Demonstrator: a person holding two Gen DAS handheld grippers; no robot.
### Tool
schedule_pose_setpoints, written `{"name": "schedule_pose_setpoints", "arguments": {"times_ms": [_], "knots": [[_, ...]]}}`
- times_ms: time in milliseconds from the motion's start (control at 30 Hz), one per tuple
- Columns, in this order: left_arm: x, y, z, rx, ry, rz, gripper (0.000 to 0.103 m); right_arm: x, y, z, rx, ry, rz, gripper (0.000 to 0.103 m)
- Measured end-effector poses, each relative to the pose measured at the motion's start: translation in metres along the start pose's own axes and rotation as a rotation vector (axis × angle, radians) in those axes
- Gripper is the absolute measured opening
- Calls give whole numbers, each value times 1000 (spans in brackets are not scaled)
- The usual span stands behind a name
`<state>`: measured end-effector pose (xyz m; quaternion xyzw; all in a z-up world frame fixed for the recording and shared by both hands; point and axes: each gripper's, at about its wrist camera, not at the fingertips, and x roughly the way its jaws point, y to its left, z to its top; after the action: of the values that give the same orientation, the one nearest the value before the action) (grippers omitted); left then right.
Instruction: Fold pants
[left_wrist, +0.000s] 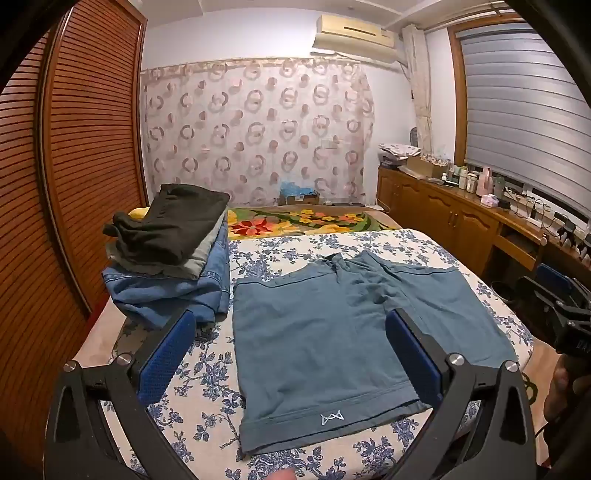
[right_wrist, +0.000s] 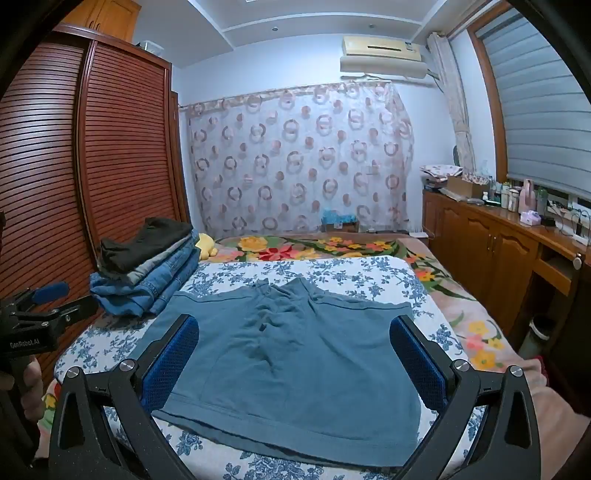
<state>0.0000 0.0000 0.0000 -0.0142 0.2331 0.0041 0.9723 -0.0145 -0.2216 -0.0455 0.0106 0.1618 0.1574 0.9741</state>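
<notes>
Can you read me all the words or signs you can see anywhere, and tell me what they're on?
"GenRobot.AI" on the black body of the left gripper, seen from the right wrist.
"DA", cut off at the picture edge, on the right gripper, seen from the left wrist.
A small white zigzag logo, not letters, on the hem of the blue shorts.
Air conditioner sticker and the bottles on the cabinet: too small to read.

shorts (left_wrist: 325, 332) flat on bed (left_wrist: 424, 243) | clothes stack (left_wrist: 173, 254) left, touching | cabinet (left_wrist: 443, 210) right of bed
</notes>
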Motion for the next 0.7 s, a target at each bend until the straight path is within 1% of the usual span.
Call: {"name": "schedule_pose_setpoints", "arguments": {"times_ms": [33, 200, 700], "knots": [[0, 0, 0, 14, -3, 5, 103, 0, 0, 0, 0, 0, 0, 103], [0, 0, 0, 18, -9, 14, 103, 0, 0, 0, -11, 10, -3, 103], [1, 0, -1, 16, -13, 14, 103, 1, 3, 0, -13, 17, -2, 103]]}}
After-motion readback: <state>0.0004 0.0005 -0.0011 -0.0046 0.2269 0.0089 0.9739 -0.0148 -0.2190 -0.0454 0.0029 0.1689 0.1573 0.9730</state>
